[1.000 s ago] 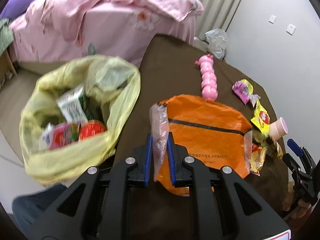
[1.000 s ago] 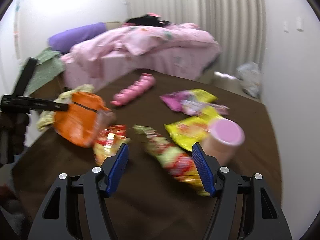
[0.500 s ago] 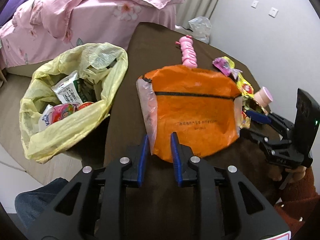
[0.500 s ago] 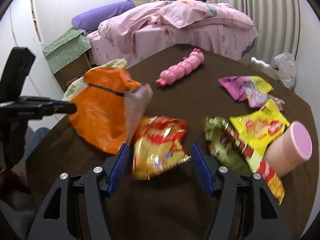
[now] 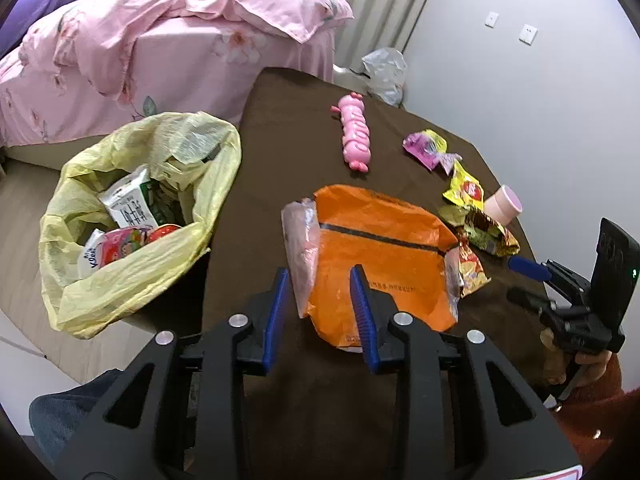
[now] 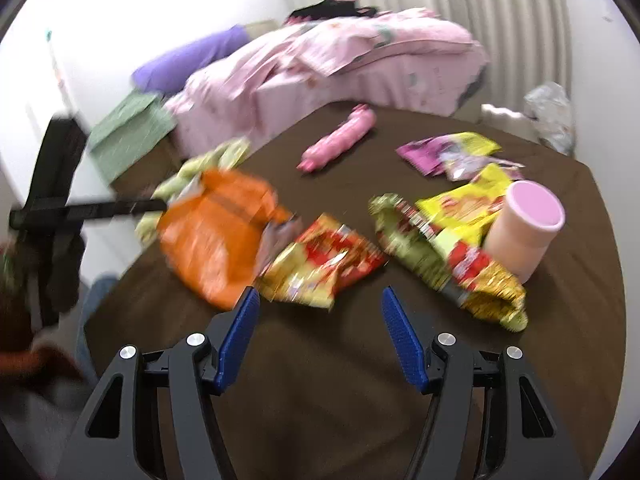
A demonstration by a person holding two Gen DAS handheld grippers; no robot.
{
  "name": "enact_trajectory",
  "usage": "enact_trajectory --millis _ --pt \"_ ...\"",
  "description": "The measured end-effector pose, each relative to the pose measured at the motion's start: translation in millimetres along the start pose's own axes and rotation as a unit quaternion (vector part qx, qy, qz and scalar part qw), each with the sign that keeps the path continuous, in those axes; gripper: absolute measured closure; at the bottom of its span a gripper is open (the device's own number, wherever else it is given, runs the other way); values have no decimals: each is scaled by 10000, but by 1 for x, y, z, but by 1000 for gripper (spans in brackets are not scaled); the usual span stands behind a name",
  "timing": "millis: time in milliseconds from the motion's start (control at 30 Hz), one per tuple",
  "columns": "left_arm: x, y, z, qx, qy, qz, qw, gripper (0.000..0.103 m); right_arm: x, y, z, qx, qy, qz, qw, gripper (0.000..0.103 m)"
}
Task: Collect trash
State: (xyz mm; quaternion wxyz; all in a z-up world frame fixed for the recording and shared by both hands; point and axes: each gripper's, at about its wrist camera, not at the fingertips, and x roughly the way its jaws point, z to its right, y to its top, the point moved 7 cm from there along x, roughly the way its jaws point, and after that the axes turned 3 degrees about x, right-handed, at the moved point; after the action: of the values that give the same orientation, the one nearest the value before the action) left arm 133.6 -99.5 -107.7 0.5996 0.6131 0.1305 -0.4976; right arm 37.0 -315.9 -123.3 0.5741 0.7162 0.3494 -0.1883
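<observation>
An orange plastic bag (image 5: 380,256) with a clear flap lies flat on the brown table, beside a yellow trash bag (image 5: 132,280) that holds cartons and wrappers. My left gripper (image 5: 320,276) hovers over the orange bag's near edge. Its jaws are opening, the flap and edge lie between them, and the pads do not press. My right gripper (image 6: 320,294) stands open and empty, just short of a red-gold snack wrapper (image 6: 320,264). A green-gold wrapper (image 6: 440,264), a yellow wrapper (image 6: 464,204) and a purple wrapper (image 6: 436,152) lie further right.
A pink cup (image 6: 524,232) lies on its side against the wrappers. A pink caterpillar toy (image 5: 356,136) rests at the table's far side. A bed with pink bedding (image 5: 180,40) stands behind the trash bag. A knee in dark trousers (image 5: 60,412) shows at lower left.
My left gripper has let go of the orange bag's clear flap and its jaws have widened; the bag now lies flat. The right gripper has swung left, from the green-gold wrapper to the red-gold one.
</observation>
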Motion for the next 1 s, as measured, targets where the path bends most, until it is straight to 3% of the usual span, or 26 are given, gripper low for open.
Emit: enact_trajectory --millis 167,300,433,700,833,1000 --pt "-4 2 -5 -61 71 79 9999 69 36 15 6 411 -47 -30 9991 43" --pt "-4 2 -4 -49 94 87 9999 69 57 12 2 521 171 -339 9979 53" --pt "-2 1 -5 -50 98 78 9999 68 58 1 -6 384 421 -497 9971 76" --pt "-2 5 -3 76 154 307 9994 61 28 -16 6 324 281 -435 9981 78" --pt "-4 11 -9 -26 200 527 9984 46 10 -25 15 398 158 -388 9983 78" --pt "19 7 -9 100 197 143 9997 43 2 -30 22 438 15 -328 9985 78"
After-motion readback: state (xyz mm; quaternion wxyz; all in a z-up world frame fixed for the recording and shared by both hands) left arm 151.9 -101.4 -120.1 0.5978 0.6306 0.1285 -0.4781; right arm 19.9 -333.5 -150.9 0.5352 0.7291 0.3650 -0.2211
